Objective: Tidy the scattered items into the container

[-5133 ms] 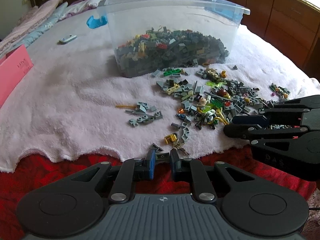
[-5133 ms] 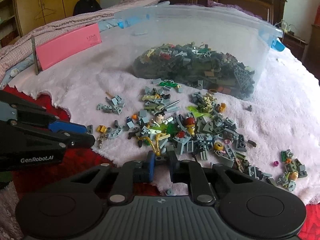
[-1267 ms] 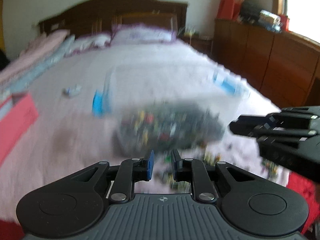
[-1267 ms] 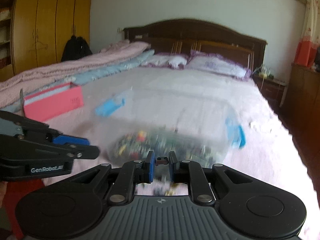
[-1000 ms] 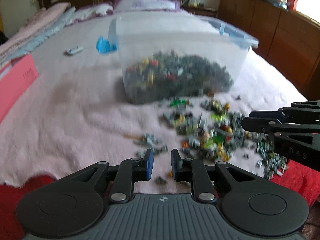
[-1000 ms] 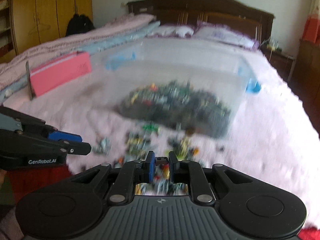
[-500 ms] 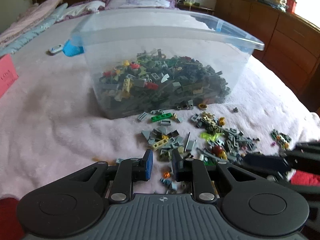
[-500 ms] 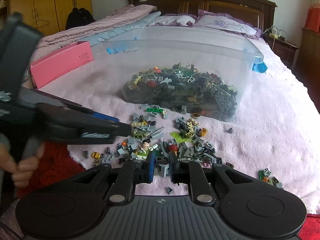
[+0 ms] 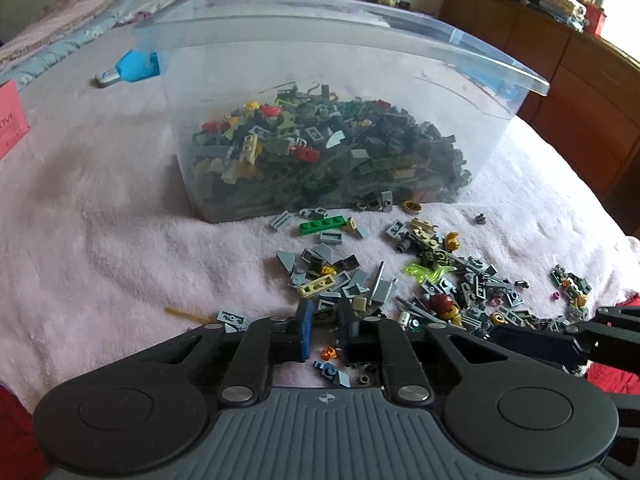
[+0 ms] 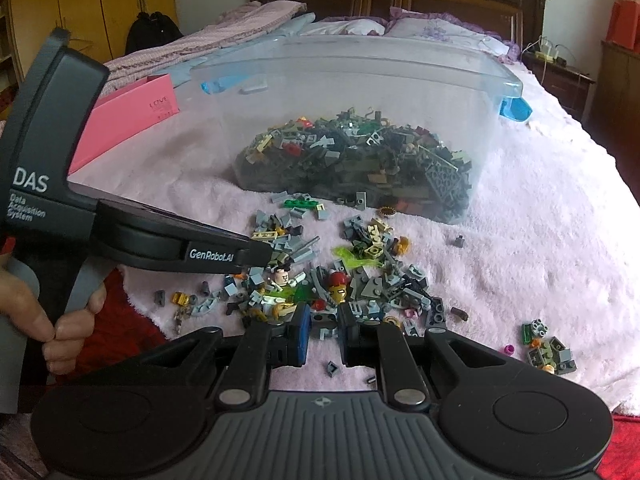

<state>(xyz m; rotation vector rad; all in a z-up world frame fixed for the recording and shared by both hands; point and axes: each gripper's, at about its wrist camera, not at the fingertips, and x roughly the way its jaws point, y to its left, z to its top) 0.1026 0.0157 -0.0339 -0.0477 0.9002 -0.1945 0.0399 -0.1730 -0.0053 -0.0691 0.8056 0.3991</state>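
Note:
A clear plastic container (image 9: pixel 320 80) (image 10: pixel 360 92) stands on the pink blanket, its bottom filled with small toy bricks. In front of it lies a scattered pile of bricks (image 9: pixel 440 280) (image 10: pixel 360 272). My left gripper (image 9: pixel 325 314) (image 10: pixel 262 258) is down at the pile's left side with its jaws closing, and a small dark piece shows between the tips. My right gripper (image 10: pixel 323 316) (image 9: pixel 496 332) sits low at the pile's near edge, shut on a small grey brick (image 10: pixel 324 322).
A pink box (image 10: pixel 132 112) lies to the left on the blanket. A small separate cluster of bricks (image 10: pixel 548 344) sits at the right. Red cloth (image 10: pixel 120 320) shows past the blanket's front edge. A hand (image 10: pixel 48 320) grips the left tool's handle. Wooden dressers (image 9: pixel 580 100) line the right wall.
Both grippers have come down from above the container to the pile. The left one moved in closer to the bricks and its jaws narrowed. The right one still holds its grey brick.

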